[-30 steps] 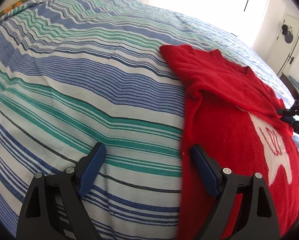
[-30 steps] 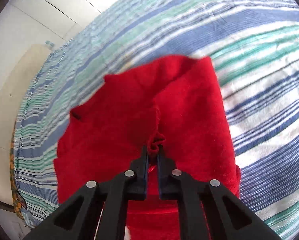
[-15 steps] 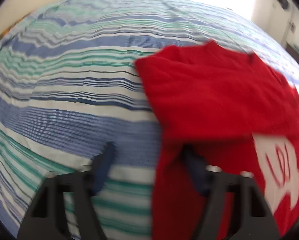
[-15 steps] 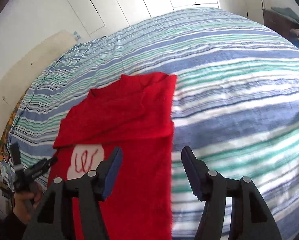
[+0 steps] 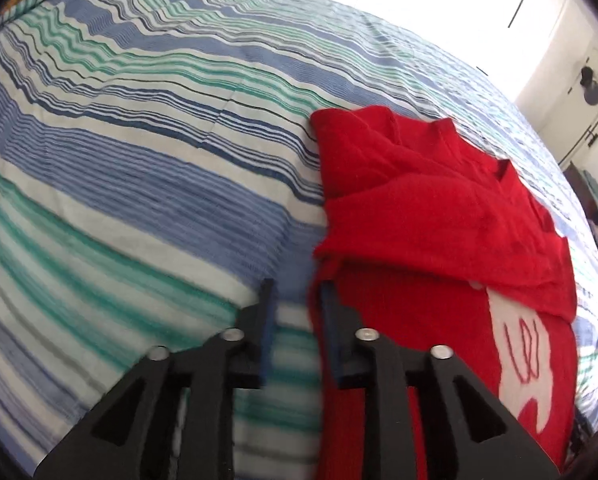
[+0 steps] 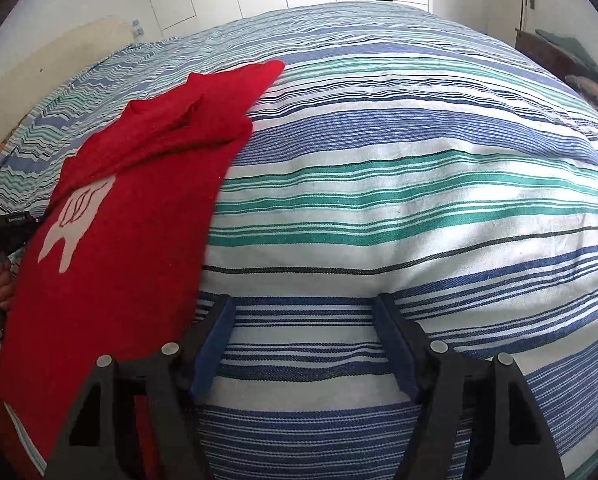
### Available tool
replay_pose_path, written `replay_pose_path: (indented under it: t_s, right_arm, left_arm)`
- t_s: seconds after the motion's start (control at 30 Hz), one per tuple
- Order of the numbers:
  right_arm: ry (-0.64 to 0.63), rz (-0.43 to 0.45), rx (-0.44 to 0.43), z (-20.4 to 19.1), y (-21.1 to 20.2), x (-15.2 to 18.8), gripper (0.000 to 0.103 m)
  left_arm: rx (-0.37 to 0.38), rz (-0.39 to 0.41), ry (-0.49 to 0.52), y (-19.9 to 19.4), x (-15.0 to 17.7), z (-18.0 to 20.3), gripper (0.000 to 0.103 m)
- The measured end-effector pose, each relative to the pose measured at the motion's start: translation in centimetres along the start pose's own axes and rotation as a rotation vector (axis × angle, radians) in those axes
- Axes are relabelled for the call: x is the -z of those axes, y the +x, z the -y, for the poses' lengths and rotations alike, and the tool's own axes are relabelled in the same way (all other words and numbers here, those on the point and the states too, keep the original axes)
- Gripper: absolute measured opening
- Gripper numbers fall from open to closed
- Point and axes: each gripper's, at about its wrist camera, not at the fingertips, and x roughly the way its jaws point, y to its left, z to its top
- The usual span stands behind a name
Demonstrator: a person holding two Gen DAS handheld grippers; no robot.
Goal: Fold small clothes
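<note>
While both sleeves lie folded in, I line up the bottom fold of the red shirt [image 5: 427,216].
Left gripper [image 5: 295,312] fingers opening astride the shirt's side edge, not pinching; right gripper [image 6: 305,340] opening, empty over the bed [image 6: 399,184].

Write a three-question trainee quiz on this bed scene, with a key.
1. True or false: the red knitted garment has its top part folded down over the white printed patch.
2. What lies between the right gripper fingers? A) red cloth B) only the blue, green and white striped bedspread C) a sock
3. Fill in: the left gripper sits at the garment's ____ edge as its view shows it.

Key: 1 true; 2 B; 3 left.
</note>
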Motion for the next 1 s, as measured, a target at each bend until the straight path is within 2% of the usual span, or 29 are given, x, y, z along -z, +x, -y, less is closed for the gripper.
replay_pose_path:
  t_s: [0.03,0.07,0.1,0.23,0.3,0.43,0.5,0.57,1.0]
  right_arm:
    - [0.005,0.003,-0.009,0.1,0.0,0.0,0.073]
    - [0.005,0.006,-0.013,0.2,-0.1,0.1,0.074]
    - [0.002,0.009,-0.012,0.0,-0.3,0.2,0.075]
    - [-0.015,0.025,-0.004,-0.7,-0.4,0.6,0.078]
    - [-0.018,0.03,-0.007,-0.8,-0.3,0.7,0.079]
    - [-0.014,0.038,-0.029,-0.7,-0.3,0.7,0.081]
    - [-0.011,0.042,-0.039,-0.6,-0.3,0.8,0.082]
    - [-0.009,0.044,-0.044,-0.6,-0.3,0.8,0.082]
    - [-0.003,0.059,-0.062,-0.2,-0.4,1.1,0.083]
  left_arm:
    - [-0.01,-0.002,0.007,-0.7,0.4,0.0,0.049]
    - [-0.031,-0.001,0.008,-2.0,1.1,-0.3,0.063]
    - [-0.046,0.003,0.002,-3.0,1.7,-0.6,0.073]
    - [-0.017,0.016,-0.025,-7.3,5.2,-1.6,0.078]
    - [-0.03,0.016,-0.018,-8.1,7.1,-1.8,0.088]
    - [-0.073,-0.047,0.022,-5.8,9.0,-1.9,0.089]
    - [-0.09,-0.02,0.08,-5.0,9.3,-1.4,0.097]
    - [-0.104,-0.009,0.099,-4.6,9.5,-1.0,0.099]
    - [-0.095,0.006,0.114,-4.8,10.5,-0.9,0.102]
